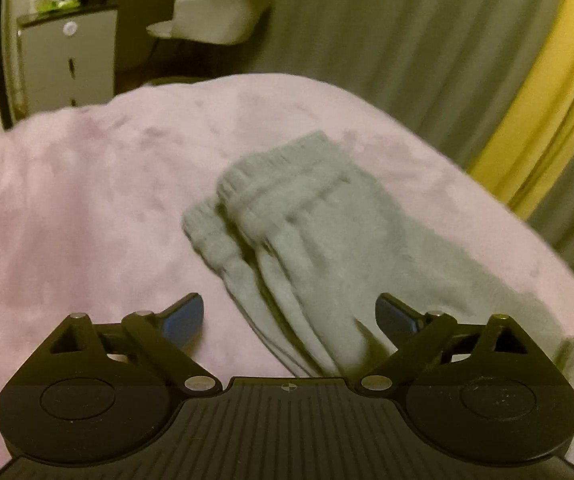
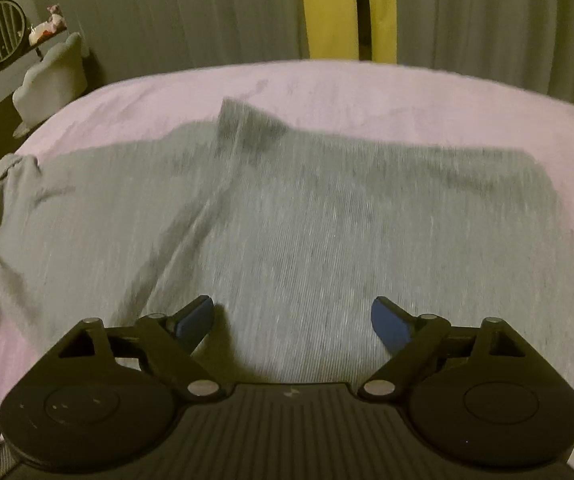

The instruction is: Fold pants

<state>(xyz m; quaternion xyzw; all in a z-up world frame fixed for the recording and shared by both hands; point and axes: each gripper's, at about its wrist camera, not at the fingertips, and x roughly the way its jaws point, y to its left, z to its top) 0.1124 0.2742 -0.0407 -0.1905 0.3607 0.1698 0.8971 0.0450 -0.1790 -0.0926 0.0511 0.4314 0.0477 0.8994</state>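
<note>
Left wrist view: one pair of grey sweatpants (image 1: 311, 240) lies centre-right on the pink blanket (image 1: 67, 208), legs stacked lengthwise with two ribbed cuffs towards the top; the left gripper (image 1: 289, 316) gapes empty above them.

Right wrist view: the right gripper (image 2: 293, 320) is released over the broad upper part, centre frame; crosswise folds seem left.

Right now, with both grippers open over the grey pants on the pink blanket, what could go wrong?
1. The leg cuffs lie stacked but offset, so the next fold could come out crooked.
2. The plush pink blanket may get pinched along with the pants.
3. Both views are blurred, so the left gripper or right gripper might miss an edge.
</note>
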